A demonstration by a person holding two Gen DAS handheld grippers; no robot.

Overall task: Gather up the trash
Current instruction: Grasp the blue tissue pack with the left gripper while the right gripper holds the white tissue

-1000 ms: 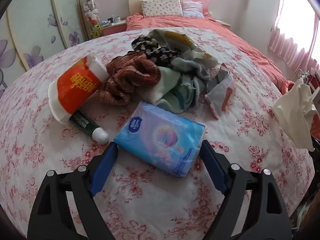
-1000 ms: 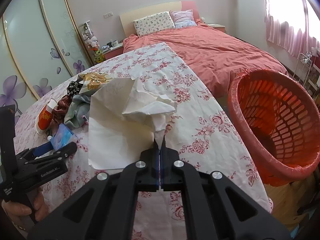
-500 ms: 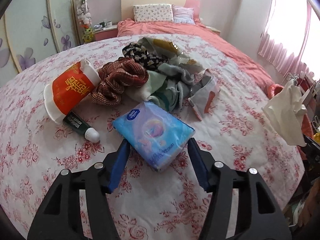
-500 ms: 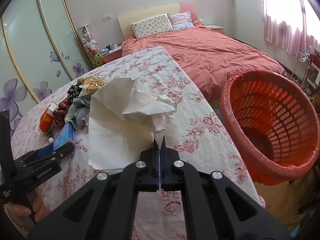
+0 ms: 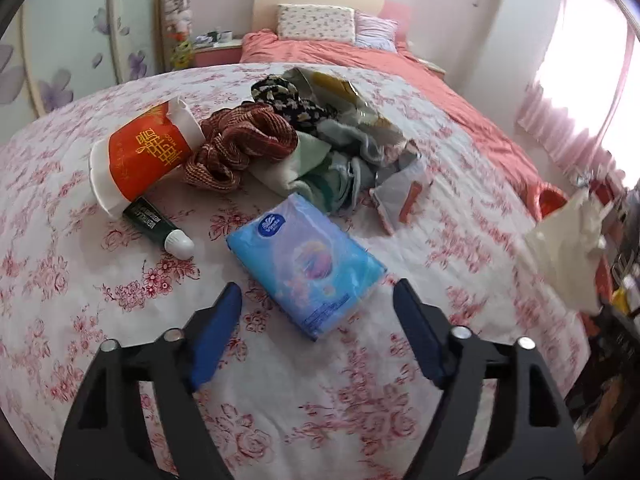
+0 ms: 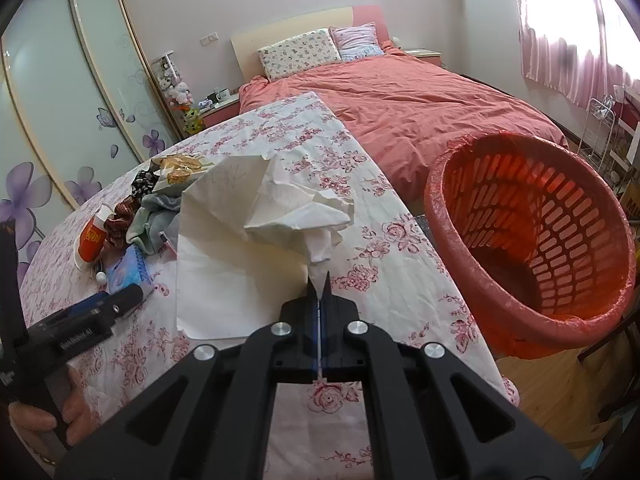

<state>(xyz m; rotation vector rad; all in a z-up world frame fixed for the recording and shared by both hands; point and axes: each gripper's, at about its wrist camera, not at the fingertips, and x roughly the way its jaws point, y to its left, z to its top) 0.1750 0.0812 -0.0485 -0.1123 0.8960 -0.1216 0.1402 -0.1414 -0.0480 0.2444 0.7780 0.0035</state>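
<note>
Daylight through the pink curtains point(image 6: 576, 32) blows out the right side, the left wrist view is slightly blurred, and fisheye edges bend.

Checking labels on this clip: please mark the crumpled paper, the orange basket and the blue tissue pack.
Crumpled paper point(image 6: 240, 248), right wrist view, on its flat lower sheet.
Orange basket point(image 6: 472, 276), right wrist view, on its near rim.
Blue tissue pack point(image 5: 308, 264), left wrist view, on the middle of its top face.

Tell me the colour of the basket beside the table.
The basket is orange-red, seen best in the right wrist view.
</note>
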